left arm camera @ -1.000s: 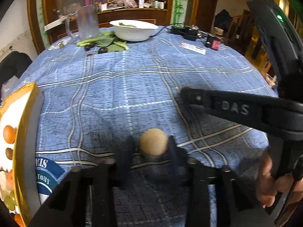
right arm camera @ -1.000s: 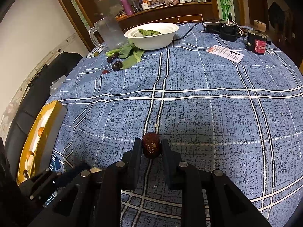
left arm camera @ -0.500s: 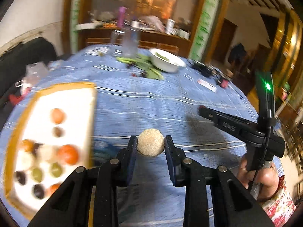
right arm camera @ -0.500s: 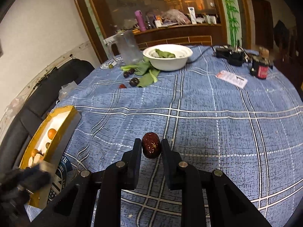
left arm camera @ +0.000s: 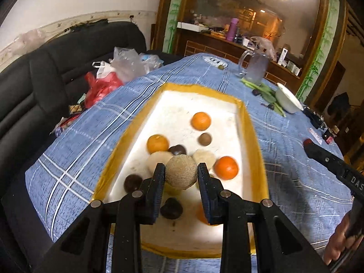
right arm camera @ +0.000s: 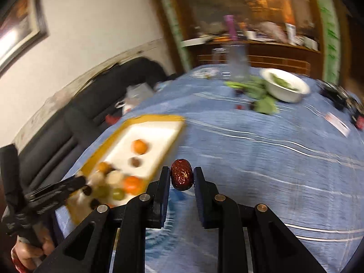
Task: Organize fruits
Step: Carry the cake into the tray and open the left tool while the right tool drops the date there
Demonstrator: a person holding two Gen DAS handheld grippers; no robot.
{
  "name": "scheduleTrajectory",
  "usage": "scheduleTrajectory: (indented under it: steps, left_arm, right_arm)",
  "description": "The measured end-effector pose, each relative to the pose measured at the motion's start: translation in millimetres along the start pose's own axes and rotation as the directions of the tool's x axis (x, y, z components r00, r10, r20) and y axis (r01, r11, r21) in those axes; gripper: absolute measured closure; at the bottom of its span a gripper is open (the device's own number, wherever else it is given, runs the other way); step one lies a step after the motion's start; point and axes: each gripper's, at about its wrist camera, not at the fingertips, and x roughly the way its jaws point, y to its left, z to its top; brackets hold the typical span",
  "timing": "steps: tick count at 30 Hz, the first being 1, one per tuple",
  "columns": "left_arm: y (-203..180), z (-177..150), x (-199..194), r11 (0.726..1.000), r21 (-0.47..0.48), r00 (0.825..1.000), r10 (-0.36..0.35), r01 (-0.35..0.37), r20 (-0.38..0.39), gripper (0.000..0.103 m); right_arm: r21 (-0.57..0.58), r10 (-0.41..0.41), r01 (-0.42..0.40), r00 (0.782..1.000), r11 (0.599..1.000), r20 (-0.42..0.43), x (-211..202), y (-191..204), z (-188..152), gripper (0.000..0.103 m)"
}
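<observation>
My left gripper (left arm camera: 181,177) is shut on a rough tan round fruit (left arm camera: 181,174), held above the near half of a white tray with a gold rim (left arm camera: 251,134). In the tray lie several fruits: oranges (left arm camera: 201,120), dark ones (left arm camera: 133,182) and pale ones. My right gripper (right arm camera: 182,177) is shut on a wrinkled dark red date (right arm camera: 181,174), over the blue checked cloth just right of the tray (right arm camera: 157,132). The left gripper (right arm camera: 56,191) shows blurred at the tray's near end in the right wrist view.
At the table's far side stand a glass jug (left arm camera: 256,69), a white bowl (left arm camera: 289,99) with greens, leaves and dark fruits (left arm camera: 256,92). A black sofa (left arm camera: 45,72) with plastic bags (left arm camera: 127,64) lies left of the table. Cards and small devices (left arm camera: 318,134) sit at the right.
Both grippers swung left toward the tray, each keeping its fruit. The left one has come from the bare cloth to above the tray; the right one has come close beside the tray.
</observation>
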Motion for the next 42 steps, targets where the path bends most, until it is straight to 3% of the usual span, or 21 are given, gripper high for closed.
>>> scheduleTrajectory:
  steps: [7, 20, 24, 29, 42]
  left_arm:
    - [1.4, -7.4, 3.0, 1.0, 0.018, 1.0, -0.001, 0.001, 0.0, 0.075]
    - [16.2, -5.2, 11.9, 0.999, 0.005, 0.999, 0.036, -0.036, 0.008, 0.073]
    - [19.6, -4.6, 10.0, 0.999, 0.0, 0.999, 0.04, -0.04, 0.023, 0.057]
    - [22.2, -3.9, 7.7, 0.999, -0.005, 0.999, 0.04, -0.04, 0.034, 0.045]
    - [8.6, -9.1, -2.5, 0.999, 0.022, 0.998, 0.036, -0.037, 0.045, 0.031]
  right_arm:
    - [-0.132, 0.011, -0.021, 0.997, 0.991, -0.079, 44.1, 68.9, -3.3, 0.08]
    - [-0.196, -0.081, 0.052, 0.986, 0.979, -0.146, 102.5, 94.2, 4.8, 0.08]
    - [-0.192, -0.089, 0.061, 0.986, 0.979, -0.139, 107.2, 94.9, 7.6, 0.079]
    - [-0.159, -0.073, 0.052, 0.989, 0.986, -0.131, 105.2, 91.9, 10.3, 0.063]
    - [-0.094, -0.062, 0.052, 0.993, 0.994, -0.103, 79.7, 78.4, 2.5, 0.059]
